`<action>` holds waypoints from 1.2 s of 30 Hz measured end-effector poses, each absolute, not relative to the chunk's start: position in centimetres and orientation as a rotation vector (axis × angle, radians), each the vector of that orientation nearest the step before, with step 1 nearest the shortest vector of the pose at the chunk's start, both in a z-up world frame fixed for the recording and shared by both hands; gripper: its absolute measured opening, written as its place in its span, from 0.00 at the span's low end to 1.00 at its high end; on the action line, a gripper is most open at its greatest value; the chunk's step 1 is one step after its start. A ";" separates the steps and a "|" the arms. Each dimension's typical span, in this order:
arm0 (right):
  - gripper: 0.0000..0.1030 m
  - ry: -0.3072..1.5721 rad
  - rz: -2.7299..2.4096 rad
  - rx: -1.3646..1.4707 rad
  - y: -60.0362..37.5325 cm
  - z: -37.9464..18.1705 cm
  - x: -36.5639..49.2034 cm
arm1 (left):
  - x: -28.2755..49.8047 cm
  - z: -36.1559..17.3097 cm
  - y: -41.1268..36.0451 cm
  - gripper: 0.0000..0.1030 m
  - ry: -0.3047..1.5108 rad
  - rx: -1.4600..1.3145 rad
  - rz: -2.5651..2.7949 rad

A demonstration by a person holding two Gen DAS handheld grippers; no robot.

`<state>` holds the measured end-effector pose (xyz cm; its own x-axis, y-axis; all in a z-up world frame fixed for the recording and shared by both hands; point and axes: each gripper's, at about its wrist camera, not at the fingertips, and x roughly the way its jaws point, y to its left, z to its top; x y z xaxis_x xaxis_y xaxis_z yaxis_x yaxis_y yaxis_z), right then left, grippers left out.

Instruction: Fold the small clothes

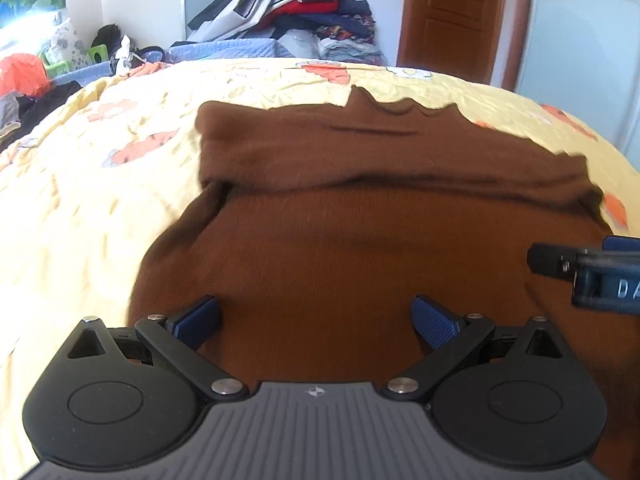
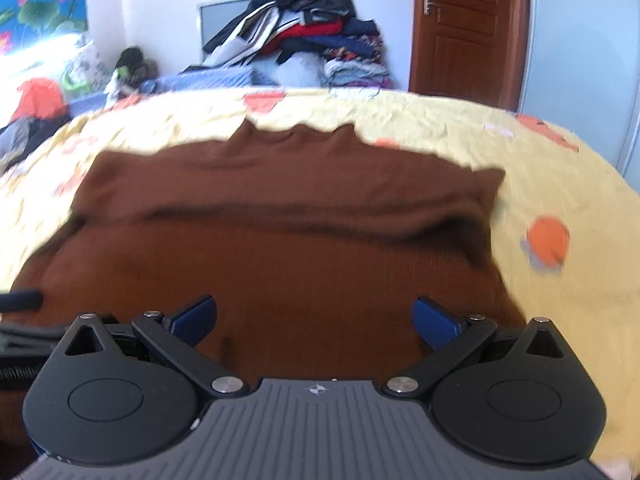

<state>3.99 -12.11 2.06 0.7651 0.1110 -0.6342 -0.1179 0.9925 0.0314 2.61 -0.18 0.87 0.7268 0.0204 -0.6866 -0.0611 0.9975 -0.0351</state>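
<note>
daylight fills both views, strongest at the upper left of each frame, where the window area (image 1: 24,20) glares white and washes out detail. the yellow bedspread (image 1: 80,184) is bright and evenly lit. the brown sweater (image 1: 340,240) reads dark, with soft shadow lines along its folds. motion blur smears the sweater (image 2: 280,248) and the orange print at the right of the right wrist view. fisheye distortion bows the bed edge and the door (image 1: 452,16), and the corners go black.

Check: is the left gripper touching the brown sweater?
Cannot tell. In the left wrist view the open left gripper overlaps the brown sweater, with neither contact nor gap visible.
</note>
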 end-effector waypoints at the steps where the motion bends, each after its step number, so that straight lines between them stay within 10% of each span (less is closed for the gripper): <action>1: 1.00 0.700 0.113 -0.010 -12.1 2.0 5.2 | 3.5 0.7 -0.2 1.00 0.755 -0.054 0.058; 36: 1.00 0.688 0.082 -0.035 -13.6 -0.8 -0.8 | 0.7 0.0 -0.7 1.00 0.695 -0.001 0.028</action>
